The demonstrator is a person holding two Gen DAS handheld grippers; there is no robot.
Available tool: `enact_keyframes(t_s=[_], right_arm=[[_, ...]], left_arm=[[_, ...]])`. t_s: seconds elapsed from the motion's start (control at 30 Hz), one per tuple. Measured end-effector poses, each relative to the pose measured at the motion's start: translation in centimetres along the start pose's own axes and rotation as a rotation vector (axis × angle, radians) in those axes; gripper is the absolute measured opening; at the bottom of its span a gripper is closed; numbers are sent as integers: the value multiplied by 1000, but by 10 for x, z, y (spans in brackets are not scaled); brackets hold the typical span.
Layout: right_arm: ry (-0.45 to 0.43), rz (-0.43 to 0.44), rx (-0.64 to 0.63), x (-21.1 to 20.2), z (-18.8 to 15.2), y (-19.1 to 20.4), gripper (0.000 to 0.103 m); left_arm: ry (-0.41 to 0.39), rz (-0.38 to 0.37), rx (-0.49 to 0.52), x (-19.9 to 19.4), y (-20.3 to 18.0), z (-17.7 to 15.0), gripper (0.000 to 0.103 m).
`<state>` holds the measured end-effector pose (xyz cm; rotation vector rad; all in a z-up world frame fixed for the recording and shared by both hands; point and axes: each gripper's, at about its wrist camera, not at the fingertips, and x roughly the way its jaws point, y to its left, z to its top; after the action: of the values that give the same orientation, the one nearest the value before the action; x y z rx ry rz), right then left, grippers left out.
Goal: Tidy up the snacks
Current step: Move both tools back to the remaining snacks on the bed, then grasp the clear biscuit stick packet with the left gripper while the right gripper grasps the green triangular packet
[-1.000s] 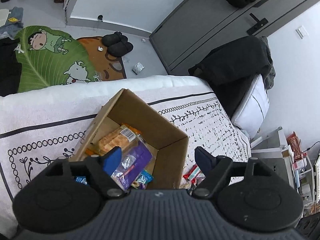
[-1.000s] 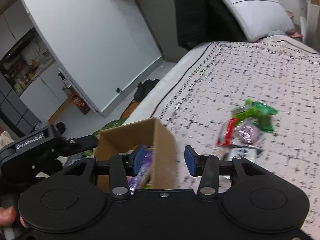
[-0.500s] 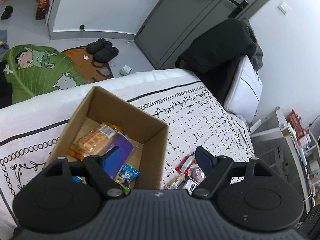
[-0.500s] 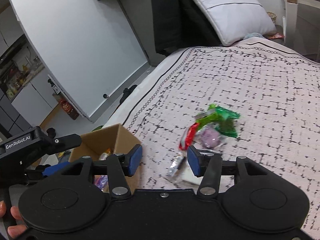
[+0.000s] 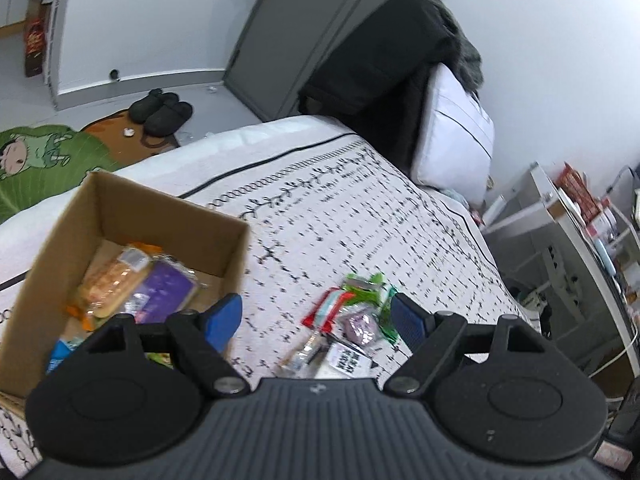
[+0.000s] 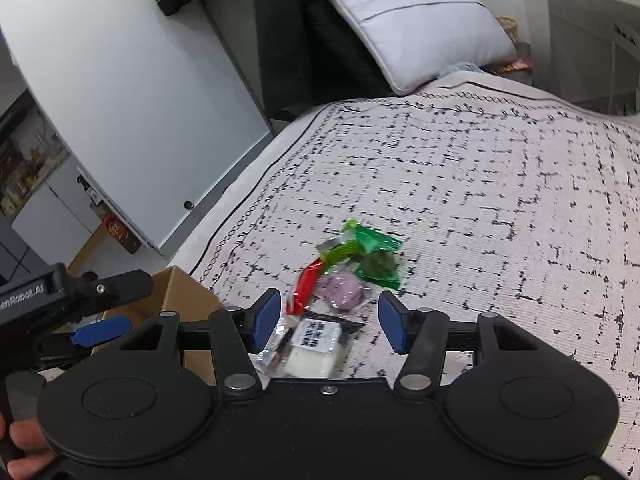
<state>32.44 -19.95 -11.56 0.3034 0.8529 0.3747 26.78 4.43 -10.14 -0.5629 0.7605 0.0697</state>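
Note:
A cardboard box sits on the bed at the left and holds several snacks, among them an orange packet and a purple packet. A pile of loose snacks lies on the bedspread to its right: a green packet, a red packet, a purple round one and a white one. My left gripper is open and empty, above the box's right wall and the pile. My right gripper is open and empty, just above the pile.
The patterned bedspread stretches to the right. A white pillow and dark clothes lie at the head. A grey cabinet stands beside the bed. Slippers and a green mat lie on the floor.
Both grippers have swung right, away from the box and toward the loose snack pile. The right gripper has opened wider. The pile now lies between the fingers in both views.

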Motion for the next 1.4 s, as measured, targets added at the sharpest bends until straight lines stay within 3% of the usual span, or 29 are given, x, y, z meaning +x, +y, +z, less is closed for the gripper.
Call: enact_keyframes(t_s=[0.23, 0.37, 0.53, 0.73, 1.03, 1.17, 1.4], right_arm=[[-7, 27, 36, 9, -2, -26, 54], [-10, 25, 45, 16, -1, -36, 54], [-11, 37, 61, 29, 2, -44, 54], [2, 46, 64, 46, 7, -50, 54], [27, 51, 73, 70, 16, -60, 54], [48, 46, 72, 83, 15, -63, 54], [76, 59, 44, 104, 15, -60, 54]], left_arm=[[6, 17, 98, 15, -23, -14, 79], [29, 31, 150, 27, -31, -19, 72], [97, 73, 222, 46, -40, -27, 48], [155, 119, 256, 68, -45, -35, 33], [187, 207, 311, 106, -54, -39, 32], [207, 256, 290, 125, -52, -40, 32], [251, 285, 296, 137, -47, -45, 32]])
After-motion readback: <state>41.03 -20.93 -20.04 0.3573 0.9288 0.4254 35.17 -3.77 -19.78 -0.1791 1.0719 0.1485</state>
